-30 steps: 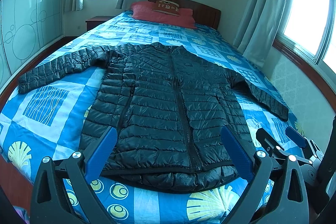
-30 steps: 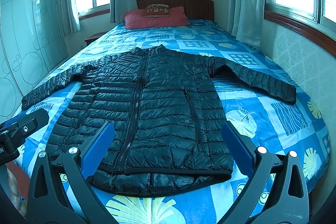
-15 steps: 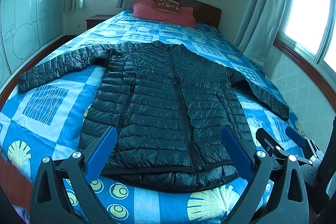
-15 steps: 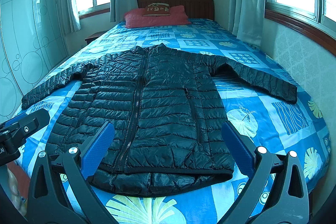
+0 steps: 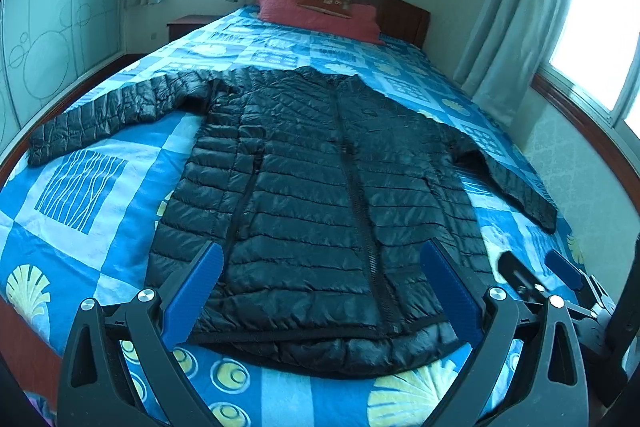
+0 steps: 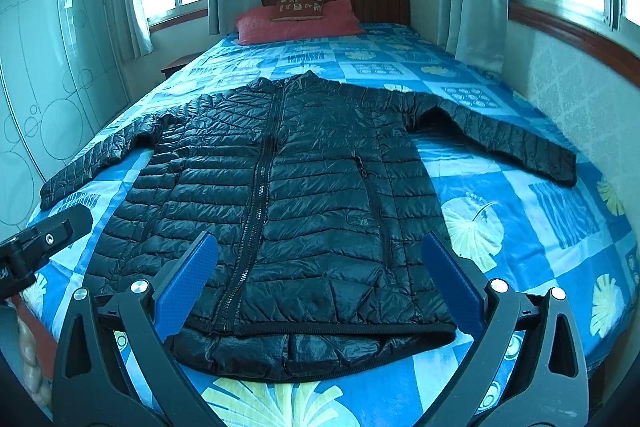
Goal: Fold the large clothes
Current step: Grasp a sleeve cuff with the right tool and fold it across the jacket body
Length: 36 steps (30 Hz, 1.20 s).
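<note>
— Right, where's the jacket?
— The black quilted puffer jacket [image 5: 320, 195] lies flat on the blue patterned bedspread [image 5: 80, 187], zipped, hem nearest me, both sleeves spread wide.
— And your grippers?
— My left gripper [image 5: 320, 287] hangs above the hem, blue pads wide apart, gripping nothing. My right gripper [image 6: 320, 279] is likewise spread and empty, over the hem.
— Beyond?
— A red pillow [image 6: 296, 23] at the headboard.

The jacket [image 5: 320, 195] hides its own back and the bedspread [image 5: 80, 187] beneath.

Bare bedspread [image 6: 520, 227] around jacket [image 6: 304, 187]
</note>
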Tool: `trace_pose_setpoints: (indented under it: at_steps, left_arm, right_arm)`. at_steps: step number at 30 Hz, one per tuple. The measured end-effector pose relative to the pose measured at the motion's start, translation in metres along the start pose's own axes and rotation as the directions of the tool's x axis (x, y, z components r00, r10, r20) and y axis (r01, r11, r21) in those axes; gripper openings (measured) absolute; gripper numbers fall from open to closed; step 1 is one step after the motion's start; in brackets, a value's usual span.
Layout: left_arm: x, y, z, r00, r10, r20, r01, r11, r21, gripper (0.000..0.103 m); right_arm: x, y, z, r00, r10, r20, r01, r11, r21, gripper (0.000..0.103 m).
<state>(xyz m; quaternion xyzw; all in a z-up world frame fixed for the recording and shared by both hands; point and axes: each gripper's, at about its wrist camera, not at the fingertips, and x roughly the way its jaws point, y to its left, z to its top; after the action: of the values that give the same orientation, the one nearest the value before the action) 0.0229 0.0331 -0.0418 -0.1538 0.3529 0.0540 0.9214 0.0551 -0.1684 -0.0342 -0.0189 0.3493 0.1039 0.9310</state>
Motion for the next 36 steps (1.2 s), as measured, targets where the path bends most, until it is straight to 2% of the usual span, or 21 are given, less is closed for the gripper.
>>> trace_pose_setpoints:
  at_steps: [4, 6, 12, 13, 14, 15, 16, 20, 21, 25, 27, 33, 36]
  left_arm:
    - [0.019, 0.024, 0.010, 0.998, 0.066, 0.004, -0.066, 0.997, -0.033, 0.098]
    - [0.033, 0.045, 0.016, 0.992, 0.126, 0.010, -0.125, 0.990, -0.059, 0.098]
    - [0.076, 0.121, 0.032, 0.961, 0.276, 0.008, -0.271, 0.951, -0.150, 0.098]
    - [0.084, 0.137, 0.035, 0.953, 0.304, 0.003, -0.299, 0.939, -0.169, 0.098]
    - [0.092, 0.152, 0.037, 0.942, 0.336, -0.005, -0.331, 0.925, -0.185, 0.098]
    - [0.097, 0.161, 0.038, 0.935, 0.355, -0.012, -0.350, 0.916, -0.195, 0.098]
    - [0.104, 0.175, 0.039, 0.926, 0.376, -0.023, -0.372, 0.904, -0.213, 0.098]
    - [0.127, 0.218, 0.040, 0.898, 0.436, -0.065, -0.436, 0.860, -0.266, 0.098]
    - [0.132, 0.228, 0.039, 0.890, 0.448, -0.080, -0.452, 0.847, -0.280, 0.098]
    - [0.148, 0.249, 0.033, 0.882, 0.452, -0.136, -0.470, 0.819, -0.329, 0.098]
    - [0.150, 0.250, 0.035, 0.874, 0.468, -0.132, -0.484, 0.815, -0.319, 0.098]
    - [0.163, 0.243, 0.037, 0.841, 0.513, -0.172, -0.541, 0.798, -0.266, 0.098]
    - [0.166, 0.241, 0.037, 0.827, 0.532, -0.181, -0.562, 0.790, -0.247, 0.098]
  right_arm:
    - [0.025, -0.022, 0.006, 1.000, 0.001, -0.023, 0.001, 0.998, 0.060, 0.101]
    - [0.038, -0.039, 0.009, 1.000, -0.012, -0.021, 0.014, 0.995, 0.103, 0.101]
    - [0.082, -0.121, 0.021, 0.998, -0.060, 0.002, 0.057, 0.956, 0.289, 0.100]
    - [0.089, -0.139, 0.023, 0.997, -0.076, 0.002, 0.071, 0.944, 0.323, 0.098]
    - [0.096, -0.154, 0.025, 0.996, -0.089, 0.000, 0.084, 0.933, 0.349, 0.088]
    - [0.104, -0.173, 0.026, 0.995, -0.103, -0.005, 0.097, 0.918, 0.384, 0.076]
    - [0.109, -0.186, 0.026, 0.994, -0.112, -0.014, 0.108, 0.906, 0.409, 0.074]
    - [0.126, -0.265, 0.025, 0.989, -0.145, 0.013, 0.111, 0.805, 0.583, 0.074]
    - [0.130, -0.290, 0.023, 0.986, -0.167, 0.028, 0.112, 0.767, 0.632, 0.074]
    - [0.143, -0.367, 0.013, 0.971, -0.229, 0.068, 0.098, 0.640, 0.762, 0.074]
    - [0.151, -0.395, 0.009, 0.963, -0.259, 0.072, 0.102, 0.600, 0.794, 0.074]
    - [0.178, -0.448, 0.000, 0.954, -0.290, 0.071, 0.093, 0.516, 0.851, 0.074]
    - [0.185, -0.461, 0.002, 0.947, -0.309, 0.089, 0.087, 0.512, 0.855, 0.074]
